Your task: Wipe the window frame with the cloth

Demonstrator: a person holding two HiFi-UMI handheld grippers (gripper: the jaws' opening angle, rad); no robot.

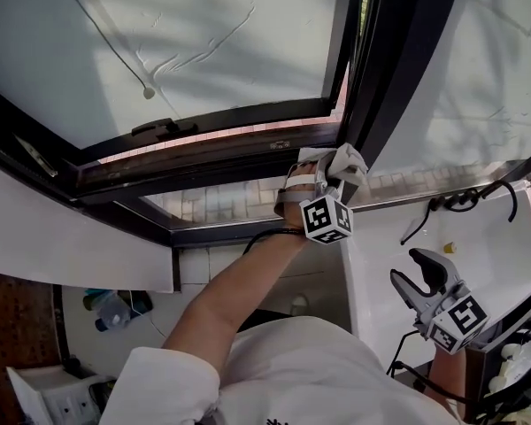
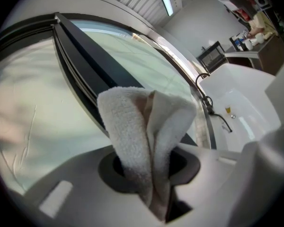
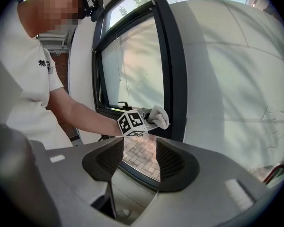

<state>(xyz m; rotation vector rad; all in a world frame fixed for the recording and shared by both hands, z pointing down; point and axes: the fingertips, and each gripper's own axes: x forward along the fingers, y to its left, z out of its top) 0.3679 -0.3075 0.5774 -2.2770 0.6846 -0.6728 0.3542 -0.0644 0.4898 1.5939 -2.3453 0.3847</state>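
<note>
Step in hand: wiping at the lower corner of the window frame (image 1: 396, 78). The left gripper (image 1: 326, 177) is clamped on the cloth (image 1: 347, 161), which stands folded between its jaws with a thick wad protruding past the tips. The head view places that wad against the dark frame where the upright member meets the bottom rail (image 1: 221, 153), on the far side of the scene. Contact appears likely, though the touching face is hidden by the cloth itself. The right gripper (image 1: 413, 271) hangs low at the near right, well apart from the frame, with its jaws apart and nothing between them. Judgement: the wipe is under way at the corner, and how much of the frame is already cleaned cannot be told. The next move calls for firm pressure and a steady drag of the cloth along one member, left along the rail or up the upright, with a grip tight enough that the wad does not pull out
</note>
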